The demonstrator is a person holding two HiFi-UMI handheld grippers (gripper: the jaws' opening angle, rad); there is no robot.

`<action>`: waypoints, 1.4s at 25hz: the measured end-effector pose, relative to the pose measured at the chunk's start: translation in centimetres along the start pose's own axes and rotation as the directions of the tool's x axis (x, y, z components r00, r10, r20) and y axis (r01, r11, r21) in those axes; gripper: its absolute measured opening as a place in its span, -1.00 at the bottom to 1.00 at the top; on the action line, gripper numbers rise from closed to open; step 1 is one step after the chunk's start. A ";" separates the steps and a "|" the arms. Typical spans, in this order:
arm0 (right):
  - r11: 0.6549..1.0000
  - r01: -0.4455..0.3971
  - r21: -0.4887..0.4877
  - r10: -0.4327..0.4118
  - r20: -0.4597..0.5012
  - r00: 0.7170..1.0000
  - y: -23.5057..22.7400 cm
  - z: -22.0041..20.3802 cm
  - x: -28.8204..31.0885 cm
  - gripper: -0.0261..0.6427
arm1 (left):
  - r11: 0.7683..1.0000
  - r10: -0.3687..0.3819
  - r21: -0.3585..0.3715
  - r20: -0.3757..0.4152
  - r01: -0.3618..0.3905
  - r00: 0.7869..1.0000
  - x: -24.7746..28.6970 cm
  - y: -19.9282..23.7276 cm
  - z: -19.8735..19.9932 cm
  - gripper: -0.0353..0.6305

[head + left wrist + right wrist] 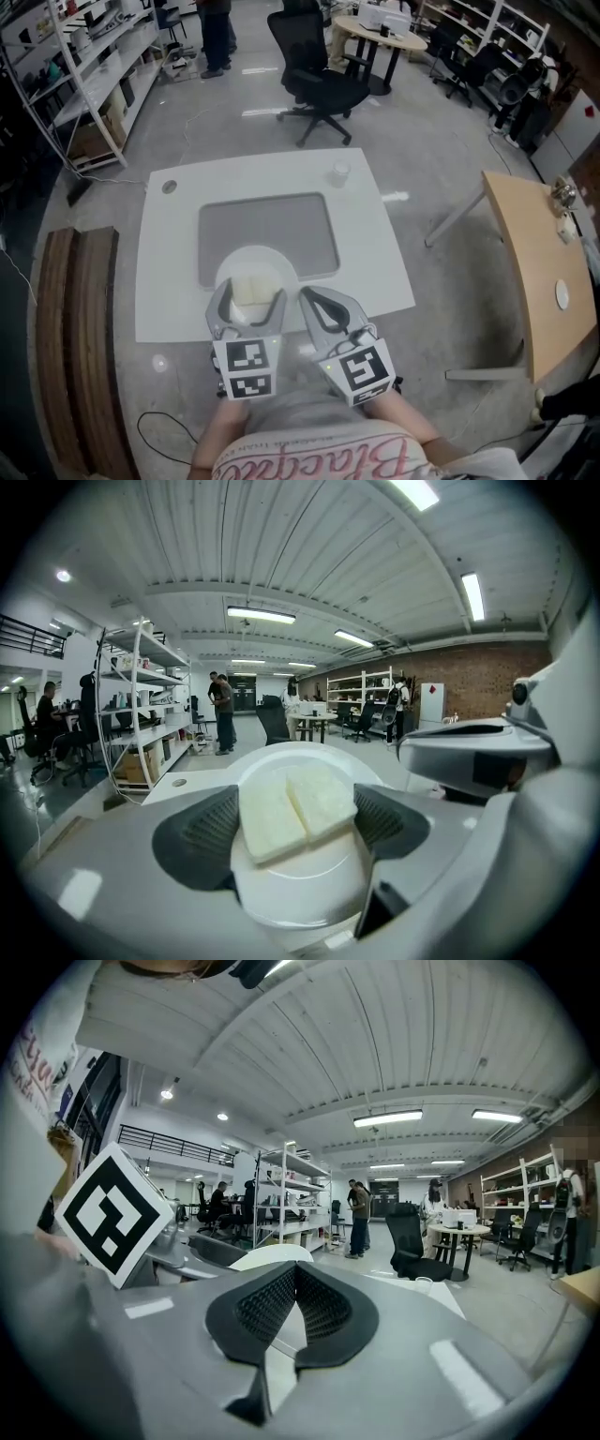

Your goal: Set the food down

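Observation:
A white plate carrying two pale slices of food hangs over the near edge of the grey mat on the white table. My left gripper is shut on the plate, one jaw on each side of its near rim. In the left gripper view the food lies on the plate between the dark pads. My right gripper sits just to the right of the plate, and in the right gripper view its pads meet with nothing between them.
A small clear cup stands at the table's far right corner. A black office chair is beyond the table, a wooden bench to its left and a wooden desk to the right. People stand by the shelves.

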State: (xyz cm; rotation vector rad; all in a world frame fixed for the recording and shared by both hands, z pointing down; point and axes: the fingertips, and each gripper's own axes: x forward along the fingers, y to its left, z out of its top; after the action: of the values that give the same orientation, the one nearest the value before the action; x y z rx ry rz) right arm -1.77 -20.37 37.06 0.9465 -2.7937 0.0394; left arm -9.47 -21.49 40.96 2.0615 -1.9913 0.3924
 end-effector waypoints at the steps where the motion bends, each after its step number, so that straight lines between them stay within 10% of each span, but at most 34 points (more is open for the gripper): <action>1: 1.000 0.003 0.003 -0.003 -0.003 1.000 -0.3 -0.1 0.3 -0.92 | 1.000 -0.002 0.002 -0.005 0.002 1.000 0.5 0.1 0.0 0.25; 16: 0.998 0.050 0.045 -0.048 -0.053 0.997 -4.1 -1.1 5.7 -0.91 | 0.998 -0.052 0.038 -0.125 0.057 0.991 9.5 2.0 -2.1 0.25; 35: 0.994 0.060 0.088 -0.043 -0.187 0.982 -5.6 -4.6 8.6 -0.92 | 0.995 -0.089 0.018 -0.366 0.103 0.927 16.7 1.8 -10.9 0.25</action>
State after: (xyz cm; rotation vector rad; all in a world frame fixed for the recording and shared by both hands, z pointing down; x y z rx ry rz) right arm -4.29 -29.64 43.02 0.9823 -2.6157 0.2403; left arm -10.95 -33.17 57.13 1.9265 -1.6685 0.7373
